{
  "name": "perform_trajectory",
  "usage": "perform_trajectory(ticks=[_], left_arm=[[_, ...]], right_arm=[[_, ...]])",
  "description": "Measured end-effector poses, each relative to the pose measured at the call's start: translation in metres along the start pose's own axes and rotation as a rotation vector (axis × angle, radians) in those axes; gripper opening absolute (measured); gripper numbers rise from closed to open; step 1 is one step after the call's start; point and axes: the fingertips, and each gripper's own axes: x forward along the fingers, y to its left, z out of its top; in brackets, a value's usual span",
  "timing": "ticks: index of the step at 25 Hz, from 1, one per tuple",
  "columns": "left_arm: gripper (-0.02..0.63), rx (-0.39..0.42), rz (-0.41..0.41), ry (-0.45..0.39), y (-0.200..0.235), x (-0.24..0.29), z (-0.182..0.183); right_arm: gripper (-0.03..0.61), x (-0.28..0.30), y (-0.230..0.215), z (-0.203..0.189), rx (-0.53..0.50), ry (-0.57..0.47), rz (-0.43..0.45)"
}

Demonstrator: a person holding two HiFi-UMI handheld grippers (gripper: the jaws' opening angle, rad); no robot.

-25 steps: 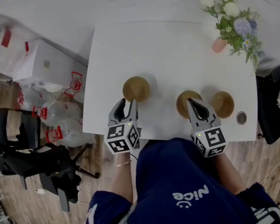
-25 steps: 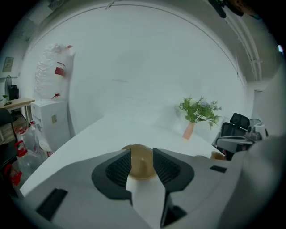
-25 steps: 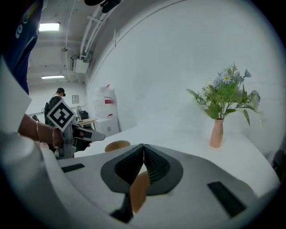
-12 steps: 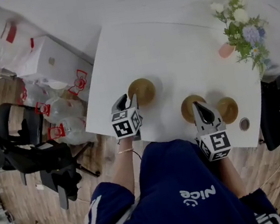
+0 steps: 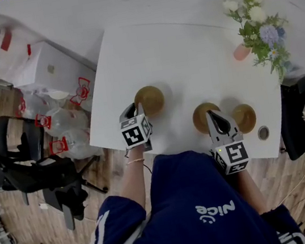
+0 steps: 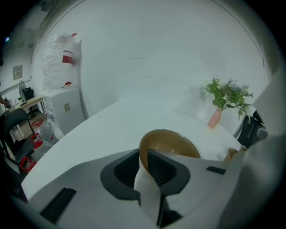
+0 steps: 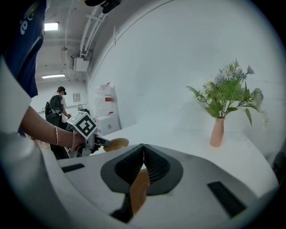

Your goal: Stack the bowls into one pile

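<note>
Three brown bowls stand apart on the white table [image 5: 187, 50]: a left bowl [image 5: 149, 99], a middle bowl [image 5: 203, 115] and a right bowl [image 5: 244, 116]. My left gripper [image 5: 137, 111] is at the left bowl's near rim. In the left gripper view that bowl [image 6: 172, 143] has its rim between the two jaws of the left gripper [image 6: 144, 157], which have just been closing, and a gap still shows beside the rim. My right gripper [image 5: 211, 114] is shut on the middle bowl's near rim [image 7: 139, 191], with the jaws of the right gripper [image 7: 143, 151] meeting above it.
A pink vase of flowers [image 5: 240, 51] stands at the table's far right corner. A small grey disc [image 5: 263, 132] lies near the front right edge. White boxes and bags [image 5: 46, 66] and a black chair [image 5: 26, 156] are on the floor to the left.
My left gripper has dropped onto the left bowl's near rim and its jaws have narrowed around it. The right gripper keeps its hold on the middle bowl.
</note>
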Motion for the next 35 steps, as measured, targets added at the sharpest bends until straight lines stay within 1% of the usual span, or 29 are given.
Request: perform_trajectory(ticks=[3, 6, 11, 17, 21, 25, 30, 35], left_arm=[[0.053, -0.008, 0.014, 0.000, 0.003, 0.002, -0.001], [0.046, -0.008, 0.017, -0.002, 0.002, 0.003, 0.001], [0.038, -0.038, 0.017, -0.038, 0.001, 0.004, 0.005], [0.034, -0.103, 0.002, -0.044, 0.003, 0.002, 0.005], [0.029, -0.126, -0.009, -0.073, 0.000, -0.001, 0.011], [0.026, -0.186, -0.005, -0.098, 0.002, -0.004, 0.012], [0.026, -0.151, -0.040, -0.132, -0.009, -0.014, 0.025], [0.026, -0.164, -0.101, -0.175, -0.030, -0.028, 0.039]], right_arm=[[0.023, 0.000, 0.000, -0.002, 0.000, 0.006, -0.001], [0.023, 0.000, 0.002, -0.003, 0.001, 0.009, 0.003], [0.023, -0.002, 0.003, -0.004, -0.007, 0.012, -0.002], [0.023, -0.003, 0.000, -0.007, -0.009, 0.016, -0.007], [0.023, -0.005, -0.003, -0.008, -0.001, 0.013, -0.017], [0.023, -0.007, -0.005, -0.009, 0.006, 0.009, -0.023], [0.023, -0.011, -0.011, -0.011, 0.014, 0.007, -0.038], [0.023, -0.016, -0.018, -0.013, 0.020, 0.005, -0.067]])
